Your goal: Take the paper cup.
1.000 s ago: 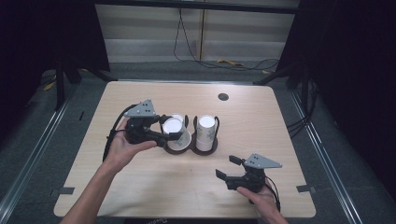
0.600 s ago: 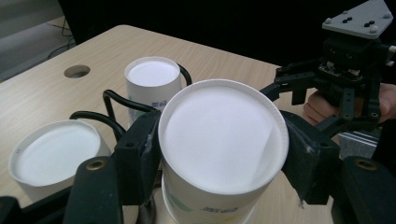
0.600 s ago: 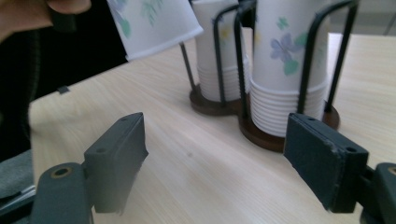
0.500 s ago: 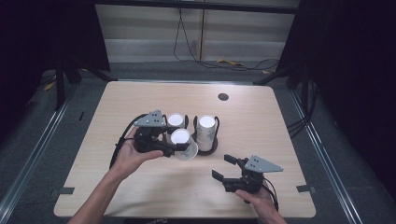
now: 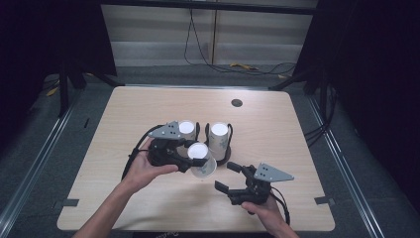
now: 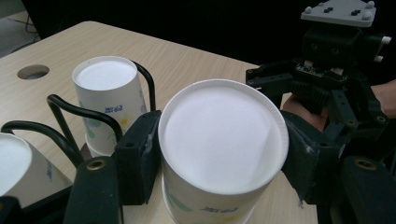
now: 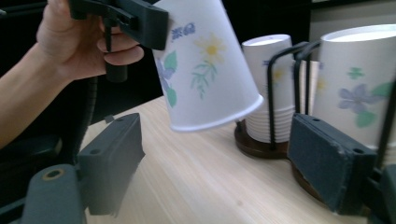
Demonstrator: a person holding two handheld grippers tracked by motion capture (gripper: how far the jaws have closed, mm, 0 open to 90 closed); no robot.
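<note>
A pale wooden table (image 5: pixel 148 109) with a round cable hole (image 5: pixel 236 102) stands on grey carpet (image 5: pixel 39 163) — black curtains hang at both sides. Behind it, a light panelled wall (image 5: pixel 158 29) — loose cables (image 5: pixel 237 67) lie at its foot.

The small blue print on the paper cups (image 7: pixel 205 60) is too blurred to read.

Wooden table (image 5: pixel 148 104) with a round hole (image 5: pixel 236 102); cables (image 5: pixel 237 66) behind
</note>
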